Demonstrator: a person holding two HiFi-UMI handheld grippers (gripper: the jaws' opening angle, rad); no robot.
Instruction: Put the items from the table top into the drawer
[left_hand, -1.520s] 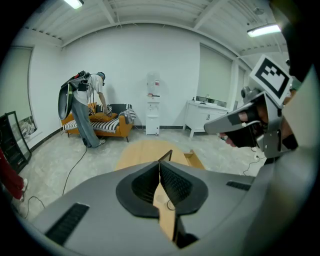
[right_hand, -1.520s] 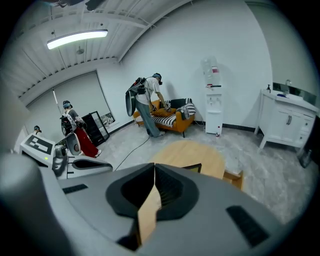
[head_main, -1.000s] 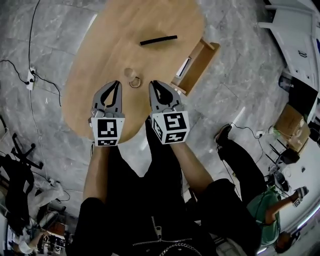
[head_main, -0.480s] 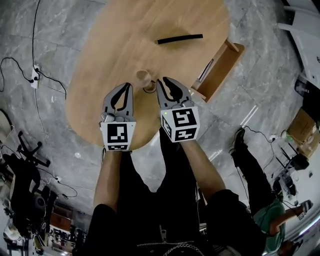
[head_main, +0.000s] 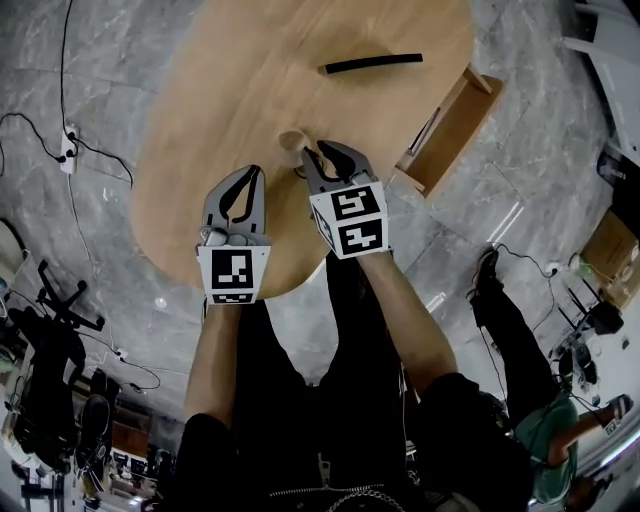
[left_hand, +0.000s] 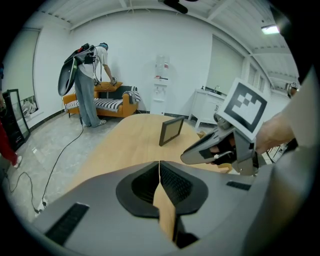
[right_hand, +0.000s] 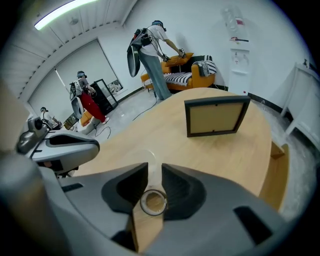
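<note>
Pale and see-through, the ring lies flat on the wooden table, near the edge closest to me. I find it directly between the jaws of the right tool. Those jaws have just been opening and now stand apart. The ring sits in the gap, and I see neither pad pressing on it. In the head view, the right tool covers the ring.

Just beyond the jaw tips stands a small round see-through item, also on the table. I cannot say what it is.

The left tool hangs beside the right one, above the near part of the table. Its own view shows the jaws closed tip to tip, with nothing between them.

Further across the table, a dark picture frame stands upright, well apart from the ring. From above it shows only as a thin black bar.

The wooden drawer stands pulled out at the right side of the table. I cannot make out its contents.

The floor is grey stone with cables running over it. Across the room, a person bends over an orange sofa.
</note>
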